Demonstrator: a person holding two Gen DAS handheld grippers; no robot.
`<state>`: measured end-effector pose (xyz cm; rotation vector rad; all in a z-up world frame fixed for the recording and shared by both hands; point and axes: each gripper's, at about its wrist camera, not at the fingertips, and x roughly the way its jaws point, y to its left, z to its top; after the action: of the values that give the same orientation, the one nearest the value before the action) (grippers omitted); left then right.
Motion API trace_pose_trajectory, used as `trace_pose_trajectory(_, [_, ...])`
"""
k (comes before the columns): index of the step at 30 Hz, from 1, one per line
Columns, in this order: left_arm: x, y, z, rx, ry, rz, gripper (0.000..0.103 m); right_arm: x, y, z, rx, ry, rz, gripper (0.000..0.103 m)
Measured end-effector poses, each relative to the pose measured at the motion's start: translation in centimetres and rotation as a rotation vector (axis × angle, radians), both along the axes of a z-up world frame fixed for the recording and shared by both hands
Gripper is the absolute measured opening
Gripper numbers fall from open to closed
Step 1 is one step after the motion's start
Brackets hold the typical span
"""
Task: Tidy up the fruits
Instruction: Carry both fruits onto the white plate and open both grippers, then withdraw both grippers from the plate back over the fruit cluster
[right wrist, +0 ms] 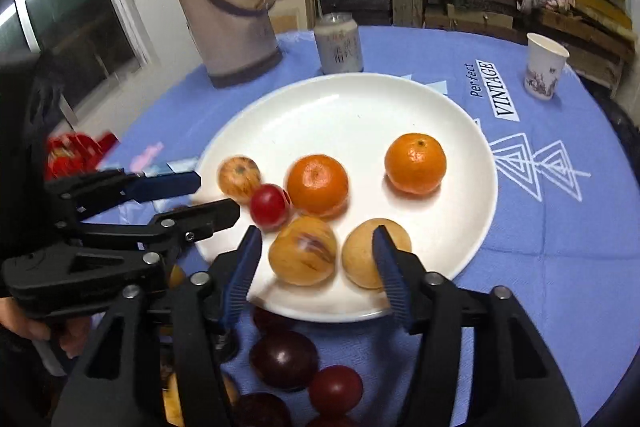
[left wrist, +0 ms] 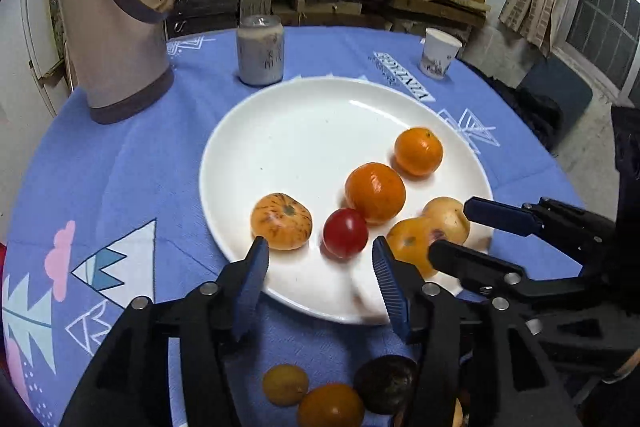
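Fruits sit in two camps right now: six on the plate, more loose on the cloth at the bottom of both frames. Biggest first: the plate fills the centre of each view, with a jug at upper left, a can behind the plate and a cup at upper right.

On the plate, two oranges line up through the middle, two yellow fruits lie at the near rim, a streaked one sits left, and a small red one nestles among them.

Left gripper hangs over the near rim, jaws apart, nothing between them. Right gripper likewise stands apart; the yellow fruits show beyond its fingers, not pinched.

My read: a drop is just done. Next call is a swing down to the loose dark fruit below the plate, straddling one cleanly without nudging its neighbours, since they lie touching.
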<state>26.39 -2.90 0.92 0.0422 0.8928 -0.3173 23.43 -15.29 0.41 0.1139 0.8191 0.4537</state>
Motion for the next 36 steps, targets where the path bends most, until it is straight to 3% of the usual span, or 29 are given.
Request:
trace_pose_trajectory(3, [-0.9, 0.8, 0.7, -0.011, -0.011, 0.008, 0.060, -1.5, -1.1, 0.5, 0.004, -0.020, -0.020, 0.057])
trace_pose_trajectory(5, [-1.9, 1.0, 1.0, -0.006, -0.014, 0.002, 0.061, -2.6, -1.9, 1.0, 0.010, -0.037, -0.037, 0.066])
trace_pose_trajectory(7, [-3.1, 1.2, 1.3, -0.001, -0.022, -0.013, 0.062, -4.3, -2.7, 1.3, 0.019, -0.071, -0.054, 0.093])
trace_pose_trajectory(8, [-3.8, 1.2, 1.5, 0.005, -0.029, -0.017, 0.066, -5.1, -3.0, 1.4, 0.007, -0.091, -0.066, 0.097])
trace_pose_trajectory(10, [-5.5, 1.7, 1.9, 0.017, -0.049, -0.014, 0.074, -6.5, -3.7, 1.4, -0.013, -0.096, -0.088, 0.097])
trace_pose_trajectory(14, [-8.6, 2.5, 2.1, 0.006, -0.062, -0.011, 0.079, -9.0, -5.1, 1.2, -0.001, -0.081, -0.127, 0.098])
trace_pose_trajectory(20, [-12.9, 3.0, 0.7, 0.002, -0.031, -0.021, 0.081, -12.7, -5.4, 0.5, -0.080, -0.080, -0.183, 0.098])
trace_pose_trajectory(26, [-15.9, 2.1, -0.9, 0.003, 0.000, -0.047, 0.084, -15.6, -5.2, -0.4, -0.067, -0.051, -0.218, 0.098])
trace_pose_trajectory(32, [-18.1, 1.0, -1.6, -0.020, 0.024, -0.088, 0.084, -17.6, -4.7, -0.8, -0.151, -0.053, -0.229, 0.098])
trace_pose_trajectory(36, [-19.1, 0.2, -1.7, -0.009, 0.026, -0.107, 0.084, -18.4, -6.0, -1.3, -0.100, -0.040, -0.264, 0.098])
